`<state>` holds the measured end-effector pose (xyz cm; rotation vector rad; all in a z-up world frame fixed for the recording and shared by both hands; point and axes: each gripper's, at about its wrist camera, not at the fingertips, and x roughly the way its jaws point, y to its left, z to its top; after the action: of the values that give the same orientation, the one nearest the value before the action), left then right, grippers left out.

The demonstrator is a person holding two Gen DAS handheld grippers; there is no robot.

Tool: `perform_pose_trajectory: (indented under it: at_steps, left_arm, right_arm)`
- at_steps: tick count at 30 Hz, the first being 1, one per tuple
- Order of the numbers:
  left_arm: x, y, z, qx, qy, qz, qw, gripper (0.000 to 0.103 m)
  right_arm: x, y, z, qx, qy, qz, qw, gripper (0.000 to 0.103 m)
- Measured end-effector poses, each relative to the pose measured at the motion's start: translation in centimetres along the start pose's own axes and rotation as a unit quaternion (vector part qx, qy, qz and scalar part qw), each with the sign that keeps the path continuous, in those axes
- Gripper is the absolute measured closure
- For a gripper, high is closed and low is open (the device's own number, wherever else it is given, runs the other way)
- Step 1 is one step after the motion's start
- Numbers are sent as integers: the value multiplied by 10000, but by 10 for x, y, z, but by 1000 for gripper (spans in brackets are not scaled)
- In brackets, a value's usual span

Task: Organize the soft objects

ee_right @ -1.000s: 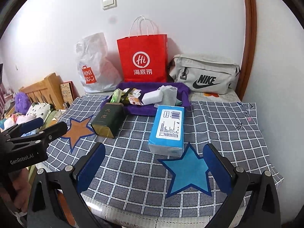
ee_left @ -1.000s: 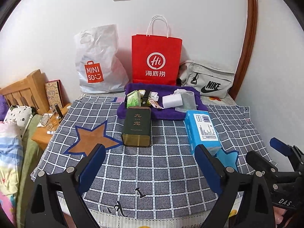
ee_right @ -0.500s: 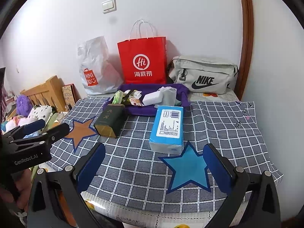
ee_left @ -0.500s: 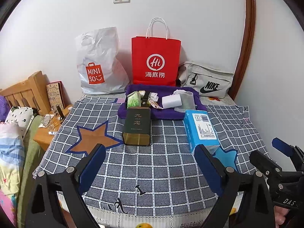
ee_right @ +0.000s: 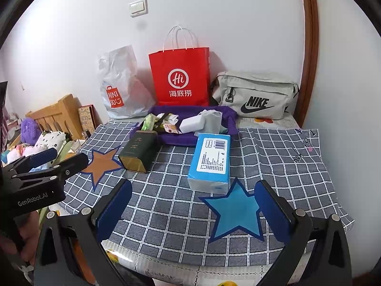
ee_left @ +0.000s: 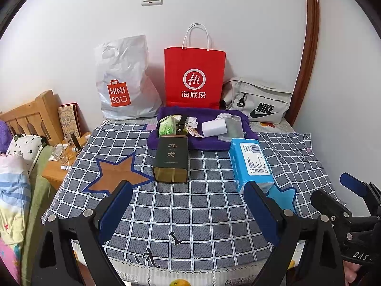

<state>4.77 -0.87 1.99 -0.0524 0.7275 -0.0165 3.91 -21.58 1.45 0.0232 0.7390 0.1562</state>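
Centre of frame: tin [ee_left: 171,159] lying on desk cloth [ee_left: 202,205], tissue pack [ee_left: 251,164] to its right. Behind both, tray [ee_left: 204,144] holding packets [ee_left: 167,127] at left, pouch [ee_left: 232,128] at right. Along the wall behind: plastic bag [ee_left: 123,81] left, paper bag [ee_left: 194,76] middle, waist bag [ee_left: 258,102] right.

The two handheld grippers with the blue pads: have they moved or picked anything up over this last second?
Nothing has been taken hold of or let go. Both the left gripper and the right gripper have drawn back and up a little from the table, so slightly more of its near edge shows. Their jaws stay wide open and empty. The blue tissue pack, green tin and purple tray lie where they were.
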Motion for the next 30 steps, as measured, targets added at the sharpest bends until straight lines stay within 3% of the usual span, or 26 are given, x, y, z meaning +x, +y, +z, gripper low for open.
perform_pose_trajectory:
  at_steps: [30]
  left_arm:
    - [-2, -1, 0, -4, 2, -17, 10000, 8]
  right_arm:
    - [-4, 1, 1, 19, -27, 21, 10000, 2]
